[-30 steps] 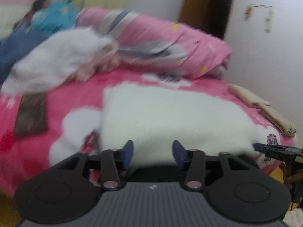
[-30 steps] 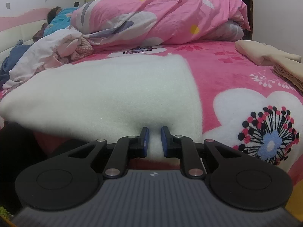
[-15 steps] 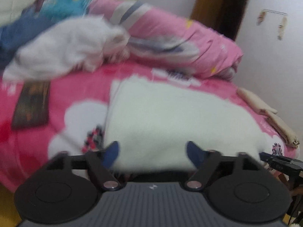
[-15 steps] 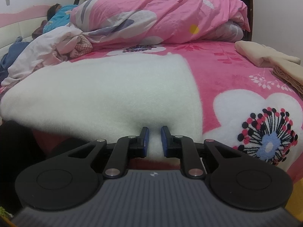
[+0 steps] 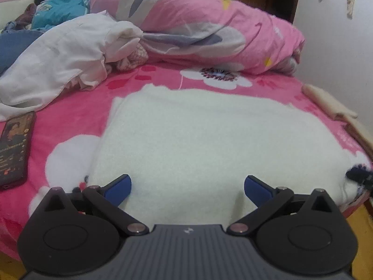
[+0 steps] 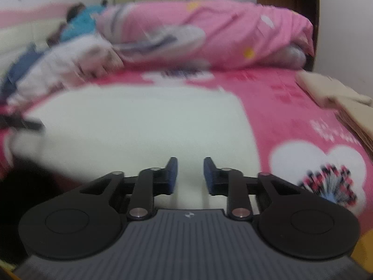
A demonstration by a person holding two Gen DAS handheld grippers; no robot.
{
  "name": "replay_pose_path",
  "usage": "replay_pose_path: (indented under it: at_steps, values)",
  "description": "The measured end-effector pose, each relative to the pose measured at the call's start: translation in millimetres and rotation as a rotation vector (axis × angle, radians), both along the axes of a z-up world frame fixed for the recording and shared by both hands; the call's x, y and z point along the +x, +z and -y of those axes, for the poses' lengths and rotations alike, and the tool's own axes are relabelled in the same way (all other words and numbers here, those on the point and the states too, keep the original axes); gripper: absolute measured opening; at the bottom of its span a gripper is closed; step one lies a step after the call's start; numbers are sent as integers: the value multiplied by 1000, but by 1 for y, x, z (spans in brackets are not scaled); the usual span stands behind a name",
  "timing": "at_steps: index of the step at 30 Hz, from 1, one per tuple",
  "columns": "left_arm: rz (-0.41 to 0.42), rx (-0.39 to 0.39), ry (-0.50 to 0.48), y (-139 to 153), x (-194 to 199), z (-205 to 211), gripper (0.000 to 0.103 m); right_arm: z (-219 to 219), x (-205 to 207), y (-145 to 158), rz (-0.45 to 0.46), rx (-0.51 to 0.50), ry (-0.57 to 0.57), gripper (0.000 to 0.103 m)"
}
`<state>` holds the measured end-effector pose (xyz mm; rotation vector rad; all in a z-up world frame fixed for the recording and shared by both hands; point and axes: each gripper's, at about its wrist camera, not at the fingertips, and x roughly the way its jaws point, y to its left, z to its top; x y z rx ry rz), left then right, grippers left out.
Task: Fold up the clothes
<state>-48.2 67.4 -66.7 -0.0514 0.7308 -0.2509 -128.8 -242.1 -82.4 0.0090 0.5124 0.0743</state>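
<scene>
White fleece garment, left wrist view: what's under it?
The white fleece garment lies on the pink floral blanket, whose pattern shows around its edges. Anything directly beneath the fleece is covered.

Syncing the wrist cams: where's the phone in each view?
Left wrist: the phone lies at the far left edge on the pink bedspread, left of the white garment.
Right wrist: not in it.
Shared landmark: the rolled pink duvet behind the garment.

Folded garment on bed, phone left, duvet behind
</scene>
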Motion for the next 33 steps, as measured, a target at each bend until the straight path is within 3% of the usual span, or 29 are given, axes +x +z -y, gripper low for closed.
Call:
replay_pose_path:
  at_steps: [4,5,8,10,20,27,33]
  values:
    - [-54,58,36,4,9,12,103,-15,18,7,4,51,37,62]
    - [-66,75,46,4,10,15,103,-22,22,0,-23,22,43,77]
    - [-83,119,65,5,11,23,103,-43,35,-22,-104,-64,60,100]
    - [-90,135,74,4,12,26,103,-54,38,-31,-125,-112,53,102]
    - [-159,109,118,7,16,25,103,-56,41,-25,-162,-87,9,102]
    - [-192,93,143,6,18,24,103,-60,48,-3,-231,-118,9,102]
    - [-210,88,150,5,18,24,103,-61,54,20,-121,-119,-10,102]
